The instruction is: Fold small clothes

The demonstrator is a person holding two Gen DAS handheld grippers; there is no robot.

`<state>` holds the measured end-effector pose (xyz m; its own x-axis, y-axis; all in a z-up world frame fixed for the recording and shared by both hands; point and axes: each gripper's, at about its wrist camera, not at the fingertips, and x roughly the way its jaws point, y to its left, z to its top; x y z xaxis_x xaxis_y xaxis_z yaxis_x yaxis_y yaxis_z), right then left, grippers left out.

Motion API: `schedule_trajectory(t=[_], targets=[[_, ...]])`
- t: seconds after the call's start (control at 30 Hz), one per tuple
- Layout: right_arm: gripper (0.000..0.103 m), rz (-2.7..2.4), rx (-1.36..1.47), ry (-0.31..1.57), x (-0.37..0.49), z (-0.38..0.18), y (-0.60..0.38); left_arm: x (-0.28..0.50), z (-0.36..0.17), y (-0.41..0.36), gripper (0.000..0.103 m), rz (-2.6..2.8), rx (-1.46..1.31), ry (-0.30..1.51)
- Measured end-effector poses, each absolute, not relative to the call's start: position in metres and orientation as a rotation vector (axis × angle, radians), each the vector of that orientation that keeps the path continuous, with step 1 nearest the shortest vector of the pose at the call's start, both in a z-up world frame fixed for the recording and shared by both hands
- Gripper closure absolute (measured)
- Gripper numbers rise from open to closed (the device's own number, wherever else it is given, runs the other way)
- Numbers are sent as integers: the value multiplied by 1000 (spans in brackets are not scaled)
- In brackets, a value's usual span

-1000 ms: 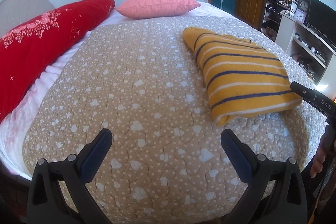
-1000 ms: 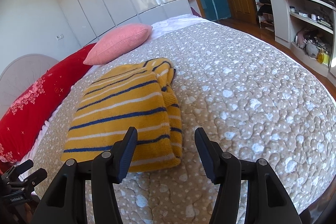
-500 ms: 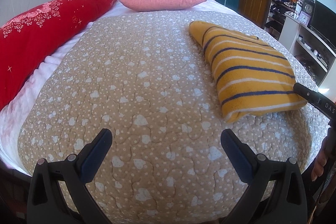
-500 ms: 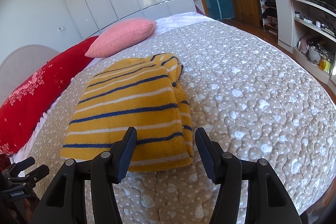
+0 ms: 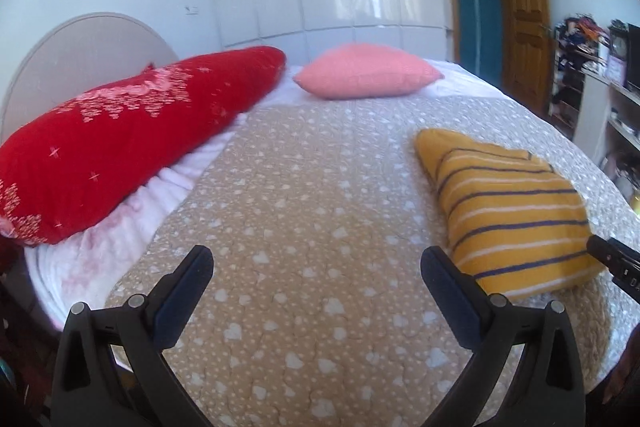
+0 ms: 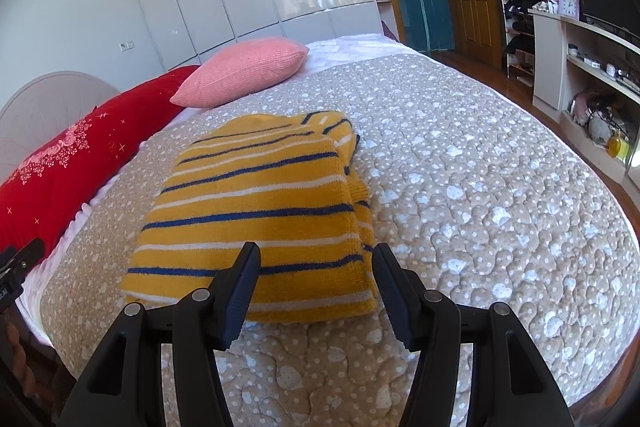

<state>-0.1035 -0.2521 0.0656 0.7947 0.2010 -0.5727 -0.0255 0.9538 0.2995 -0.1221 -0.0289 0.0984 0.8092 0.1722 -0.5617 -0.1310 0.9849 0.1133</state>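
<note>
Jaws spread and empty on both sides: the right gripper (image 6: 316,267) hangs just short of the near edge of a yellow striped sweater (image 6: 260,211), its tips framing the hem without visibly touching it, while the left gripper (image 5: 316,279) hovers over bare quilt, the sweater off to its right. The garment lies as a compact, layered rectangle on the bed (image 6: 480,187), toward the near edge of the beige heart-print quilt and well apart from the pink pillow (image 6: 244,75) and the red pillow (image 6: 60,163) at the head end.

By the look of it, the folding of this piece is finished or all but finished — the remaining call is whether to square the loose layers on its right side or leave it and fetch another item. Any further fold would need both grippers brought to opposite corners of the near hem, closing on every layer at once.

No other clothing shows on the bed. The underside layers and sleeves of the sweater are hidden inside the fold — how neatly they sit cannot be judged. The left view is blurred, and it catches the right gripper only as a dark sliver at its right border.
</note>
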Motion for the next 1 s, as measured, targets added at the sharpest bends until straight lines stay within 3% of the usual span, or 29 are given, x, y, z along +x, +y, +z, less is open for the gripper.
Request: schedule_trajectory(t=[0.57,1.0], targets=[[37,61,208,720,-112,64,-266,-96,59,-110,0,-51,81,821],[37,56,232,739,-110,57,-270,-97,41,-119,0,-92,57,886]])
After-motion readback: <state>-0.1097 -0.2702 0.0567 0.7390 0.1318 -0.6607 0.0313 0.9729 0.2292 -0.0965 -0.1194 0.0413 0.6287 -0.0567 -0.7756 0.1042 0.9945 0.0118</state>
